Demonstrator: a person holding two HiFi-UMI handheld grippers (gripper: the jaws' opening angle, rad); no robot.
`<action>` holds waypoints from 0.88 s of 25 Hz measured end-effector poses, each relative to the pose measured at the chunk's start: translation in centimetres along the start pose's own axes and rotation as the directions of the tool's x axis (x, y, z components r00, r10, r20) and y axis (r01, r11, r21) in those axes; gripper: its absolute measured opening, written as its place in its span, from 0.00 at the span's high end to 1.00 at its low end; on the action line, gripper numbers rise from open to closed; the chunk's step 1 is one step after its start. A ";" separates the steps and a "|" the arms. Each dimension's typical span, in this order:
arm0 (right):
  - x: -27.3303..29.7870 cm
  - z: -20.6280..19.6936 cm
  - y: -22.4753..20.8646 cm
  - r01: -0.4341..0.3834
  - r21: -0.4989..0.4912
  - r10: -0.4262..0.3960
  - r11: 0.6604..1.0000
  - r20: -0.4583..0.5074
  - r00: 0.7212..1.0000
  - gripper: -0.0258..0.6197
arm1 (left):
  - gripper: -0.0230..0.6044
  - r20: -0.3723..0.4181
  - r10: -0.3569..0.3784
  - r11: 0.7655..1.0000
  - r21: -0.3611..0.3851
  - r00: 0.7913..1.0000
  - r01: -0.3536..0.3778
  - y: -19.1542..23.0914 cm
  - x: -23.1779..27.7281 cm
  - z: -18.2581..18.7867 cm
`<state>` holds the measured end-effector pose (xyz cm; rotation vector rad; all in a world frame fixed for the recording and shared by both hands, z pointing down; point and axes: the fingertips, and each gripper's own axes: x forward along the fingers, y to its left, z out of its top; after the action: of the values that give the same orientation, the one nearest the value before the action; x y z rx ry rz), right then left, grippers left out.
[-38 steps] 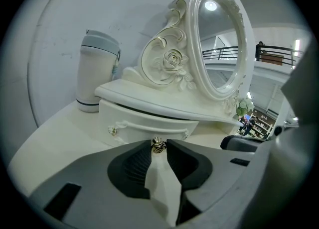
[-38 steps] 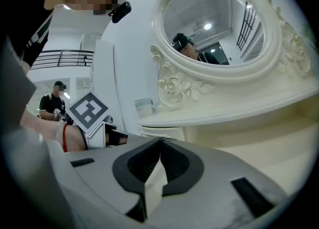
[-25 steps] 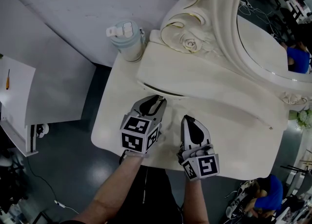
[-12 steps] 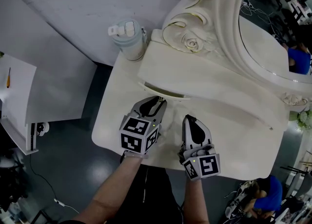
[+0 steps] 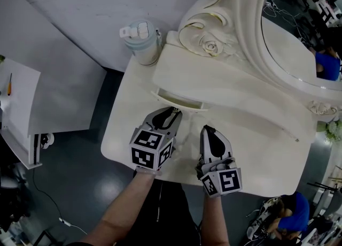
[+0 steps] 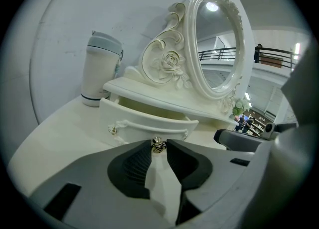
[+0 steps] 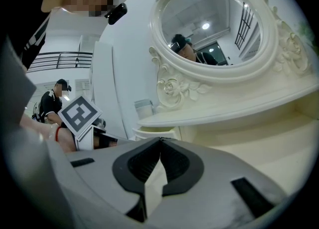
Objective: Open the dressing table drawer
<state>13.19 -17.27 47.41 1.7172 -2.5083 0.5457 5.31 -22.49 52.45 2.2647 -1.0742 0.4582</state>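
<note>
The cream dressing table [image 5: 124, 132] has a small drawer [image 5: 179, 99] under its raised shelf, and the drawer stands pulled out a little. In the left gripper view the drawer front [image 6: 130, 121] shows its open top, with a small brass knob [image 6: 158, 145] at its middle. My left gripper [image 5: 173, 113] [image 6: 158, 147] is shut on that knob, one pad on each side. To the right of it, my right gripper [image 5: 208, 131] [image 7: 160, 140] rests low over the table top, shut, tips touching, with nothing between them.
A pale lidded tumbler [image 5: 141, 40] [image 6: 99, 68] stands at the table's far left corner beside the drawer. The oval mirror [image 5: 291, 36] [image 7: 214, 21] with carved roses rises behind the shelf. A white side table [image 5: 18, 106] stands to the left. People sit in the background at lower right.
The drawer has slid out slightly toward me, so the gap under the shelf is wider. My left gripper came back with the knob. The right gripper has stayed put.
</note>
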 end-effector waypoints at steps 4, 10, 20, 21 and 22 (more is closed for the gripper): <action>-0.2 0.0 0.1 -0.001 0.001 0.001 1.000 -0.001 1.000 0.96 | 0.78 -0.001 0.001 1.000 -0.003 1.000 -0.001 -0.1 -0.3 -0.2; -0.5 0.0 0.2 -0.003 0.000 0.003 1.000 0.002 1.000 0.96 | 0.78 -0.003 0.002 1.000 -0.004 1.000 -0.002 -0.2 -0.6 -0.4; -0.9 -0.1 0.4 -0.005 -0.004 0.005 1.000 0.000 1.000 0.96 | 0.78 -0.008 0.000 1.000 -0.004 1.000 0.000 -0.4 -1.1 -0.9; -0.9 -0.1 0.4 -0.006 -0.004 0.006 1.000 0.000 1.000 0.96 | 0.78 -0.008 0.000 1.000 -0.004 1.000 0.000 -0.4 -1.2 -1.0; -0.9 -0.1 0.4 -0.006 -0.005 0.006 1.000 -0.001 1.000 0.96 | 0.78 -0.008 0.000 1.000 -0.004 1.000 0.000 -0.4 -1.2 -1.0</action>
<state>13.12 -16.24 47.19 1.7081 -2.5129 0.5405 4.84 -20.92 52.46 2.2573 -1.0701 0.4645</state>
